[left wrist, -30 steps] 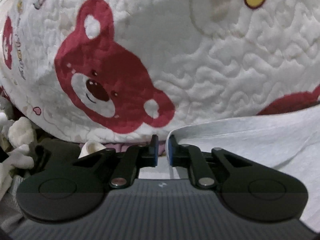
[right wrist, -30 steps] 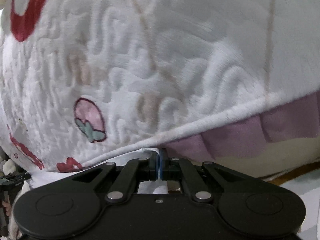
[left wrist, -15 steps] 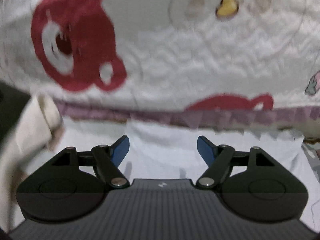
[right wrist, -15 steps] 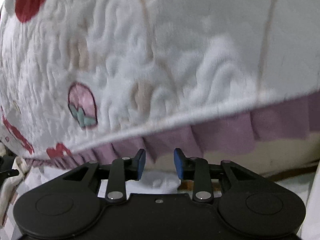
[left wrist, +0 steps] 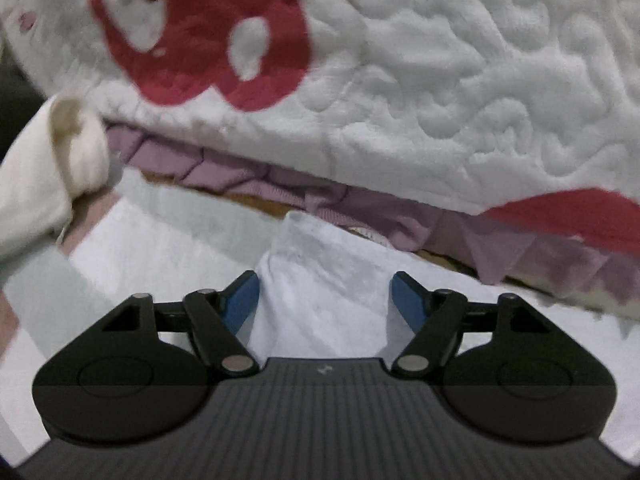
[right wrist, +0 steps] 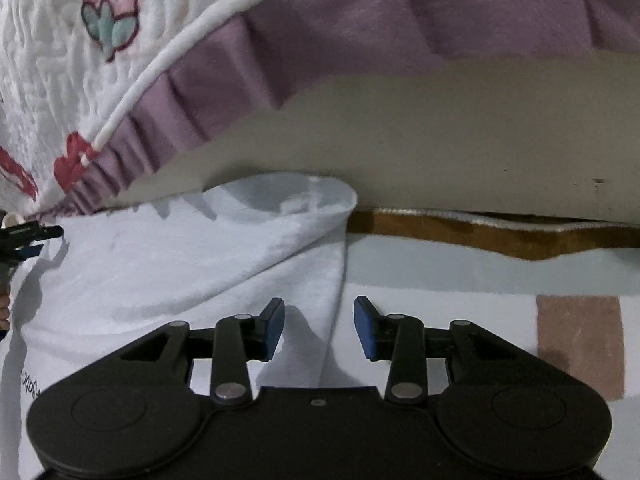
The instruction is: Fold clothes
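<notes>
Left wrist view: the left gripper (left wrist: pixel 325 300) stands wide open, holding nothing, with a raised fold of the white garment (left wrist: pixel 320 280) between its blue pads (left wrist: pixel 244 300) without being pinched. Behind lies a quilted white blanket (left wrist: pixel 460 80) with red bear prints and a purple frill (left wrist: pixel 360 208).

Right wrist view: the right gripper (right wrist: pixel 319 328) is also spread apart and empty, the white garment's (right wrist: pixel 180 264) rolled edge lying between its fingers on the pale checked surface (right wrist: pixel 460 272). At far left, the left gripper's tip (right wrist: pixel 24 240) shows.
</notes>
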Available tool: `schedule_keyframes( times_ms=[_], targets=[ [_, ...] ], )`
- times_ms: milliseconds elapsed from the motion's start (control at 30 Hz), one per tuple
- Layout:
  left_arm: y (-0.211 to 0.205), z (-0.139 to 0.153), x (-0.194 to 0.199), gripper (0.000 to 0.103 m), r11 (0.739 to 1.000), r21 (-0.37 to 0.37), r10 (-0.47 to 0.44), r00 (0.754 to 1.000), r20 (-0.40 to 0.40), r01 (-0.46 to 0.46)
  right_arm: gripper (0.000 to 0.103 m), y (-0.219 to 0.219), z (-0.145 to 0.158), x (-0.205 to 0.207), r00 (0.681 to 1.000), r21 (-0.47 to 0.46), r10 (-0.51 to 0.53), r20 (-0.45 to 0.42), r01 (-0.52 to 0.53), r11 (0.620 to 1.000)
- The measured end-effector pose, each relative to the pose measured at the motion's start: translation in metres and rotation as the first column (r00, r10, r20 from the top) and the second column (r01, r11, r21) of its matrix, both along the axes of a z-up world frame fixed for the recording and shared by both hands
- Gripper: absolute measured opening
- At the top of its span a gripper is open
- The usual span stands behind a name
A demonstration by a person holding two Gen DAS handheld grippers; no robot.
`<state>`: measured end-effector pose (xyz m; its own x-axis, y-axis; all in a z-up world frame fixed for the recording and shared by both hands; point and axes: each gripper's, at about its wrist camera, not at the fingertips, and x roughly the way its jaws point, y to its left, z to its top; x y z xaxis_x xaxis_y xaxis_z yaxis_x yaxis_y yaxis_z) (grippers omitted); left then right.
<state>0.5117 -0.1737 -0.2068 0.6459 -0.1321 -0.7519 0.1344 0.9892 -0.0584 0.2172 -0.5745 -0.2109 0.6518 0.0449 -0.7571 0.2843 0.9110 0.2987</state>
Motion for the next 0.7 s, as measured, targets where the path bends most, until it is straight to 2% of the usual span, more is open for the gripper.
schedule_keyframes(
  times_ms=[33,67,167,300,467,600,667,700],
  targets=[
    [-0.004,0.001,0.003,0.036,0.999,0.042,-0.01,1.0,0.007,0.01,0.043,-0.001,-0.002,-0.002,1.0,0.004,0.0,0.02,0.0,1.0],
    [-0.005,0.002,0.008,0.01,0.998,0.061,-0.028,1.0,0.006,0.027,0.044,-0.002,-0.003,-0.004,0.999,0.008,-0.001,0.039,0.0,1.0],
    [-0.003,0.02,0.018,0.002,0.998,0.064,-0.029,0.999,0.044,0.026,0.046,-0.006,-0.004,-0.004,0.997,0.002,-0.004,0.083,0.004,1.0],
    [0.002,0.039,0.03,0.001,0.998,0.059,-0.018,0.994,0.105,0.012,0.049,0.002,-0.005,0.001,0.996,-0.05,0.018,0.092,-0.013,0.999],
    [0.018,0.03,0.03,0.001,0.998,0.049,0.02,0.994,0.11,-0.026,0.055,0.007,-0.011,0.007,0.993,-0.083,0.036,0.114,-0.026,0.996],
    [0.038,0.02,0.023,0.002,0.996,0.019,0.08,0.991,0.109,-0.082,0.061,0.0,-0.019,0.019,0.978,-0.115,0.019,0.208,0.005,0.993],
    [0.05,0.018,0.018,0.004,0.995,-0.004,0.101,0.988,0.113,-0.101,0.052,0.002,-0.021,0.032,0.972,-0.141,-0.029,0.233,0.063,0.988],
    [0.059,0.022,0.013,0.007,0.995,-0.028,0.097,0.987,0.125,-0.095,0.041,0.006,-0.02,0.034,0.973,-0.159,-0.038,0.228,0.076,0.984]
  ],
)
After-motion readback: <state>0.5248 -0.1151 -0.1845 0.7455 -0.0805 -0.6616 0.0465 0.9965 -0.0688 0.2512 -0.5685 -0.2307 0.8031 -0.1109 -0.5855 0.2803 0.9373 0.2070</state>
